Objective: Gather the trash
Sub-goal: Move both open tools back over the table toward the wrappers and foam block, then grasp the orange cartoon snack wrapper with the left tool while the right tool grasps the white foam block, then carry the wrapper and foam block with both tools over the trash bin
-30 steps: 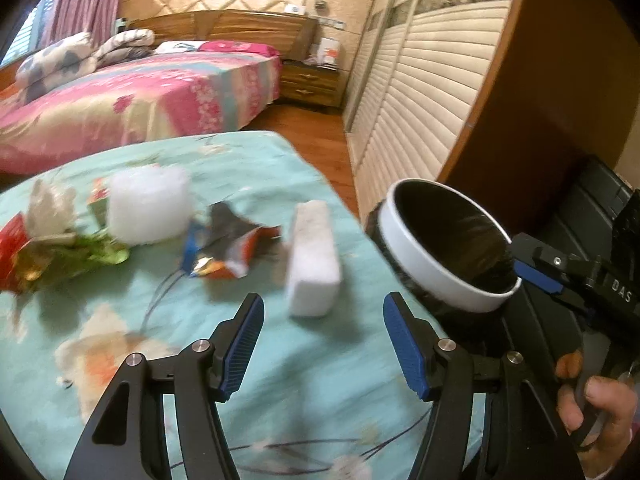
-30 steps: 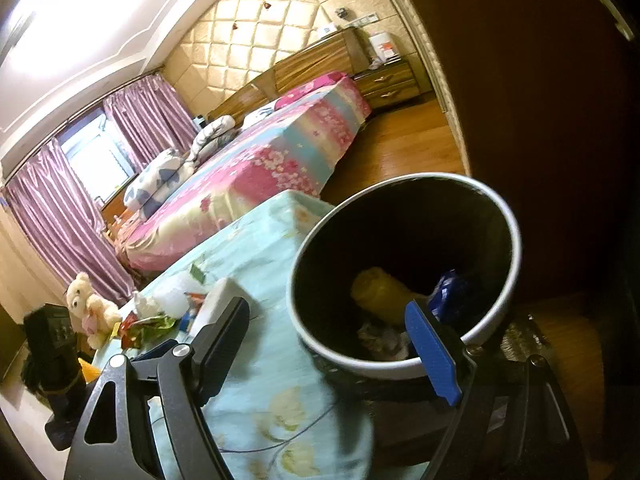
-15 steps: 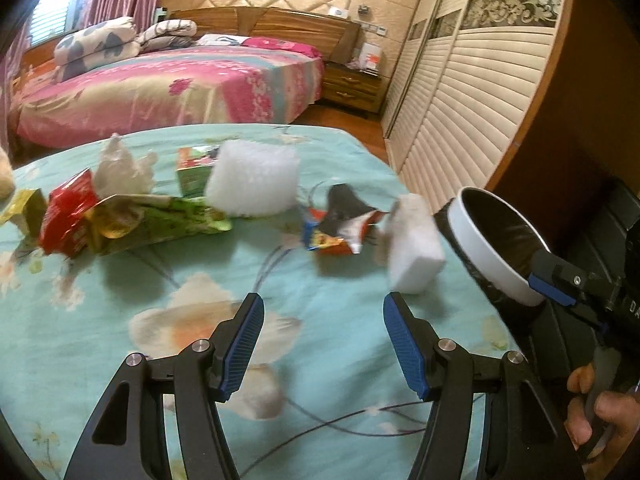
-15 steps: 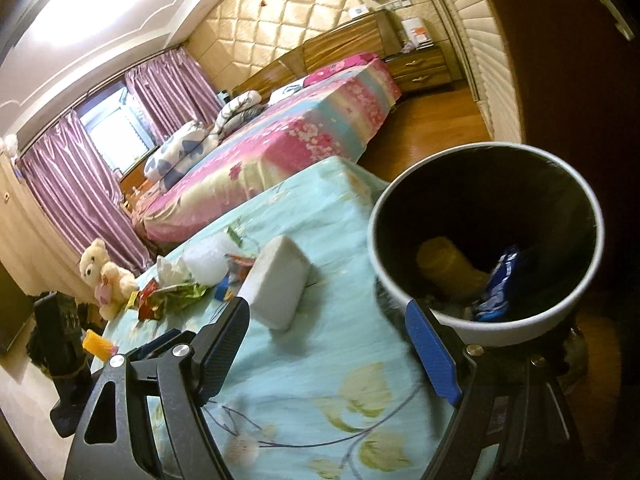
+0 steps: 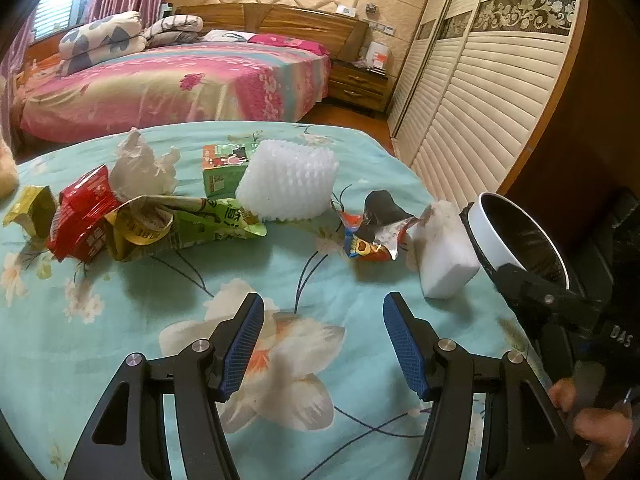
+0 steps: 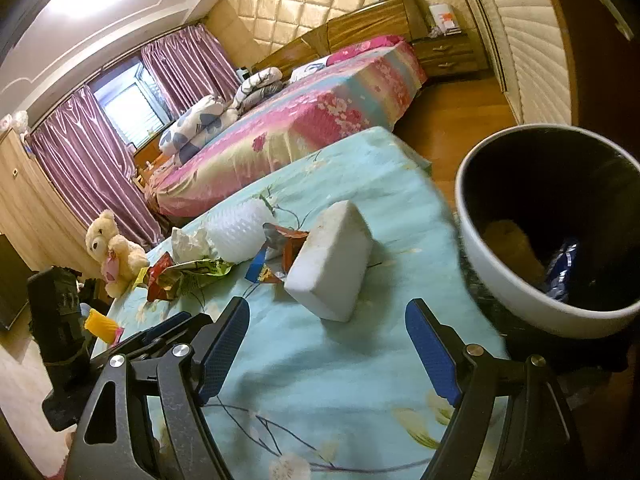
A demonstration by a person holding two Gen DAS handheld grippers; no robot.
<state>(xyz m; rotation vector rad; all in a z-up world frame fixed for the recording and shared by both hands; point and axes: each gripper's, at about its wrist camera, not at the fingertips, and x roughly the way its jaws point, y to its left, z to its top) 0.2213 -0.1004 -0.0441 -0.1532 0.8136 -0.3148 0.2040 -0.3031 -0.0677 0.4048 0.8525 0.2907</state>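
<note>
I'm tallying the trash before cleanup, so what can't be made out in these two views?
- Trash bin contents: in the right wrist view its dark inside shows only a yellowish lump and a blue wrapper; its bottom is in shadow.
- Green carton: in the left wrist view the white foam net covers part of it.
- Wrapper pile: too small in the right wrist view to count.

Pink floral-covered bed with wooden headboard, purple satin curtains, cream teddy bear, louvred cream wardrobe doors
</note>
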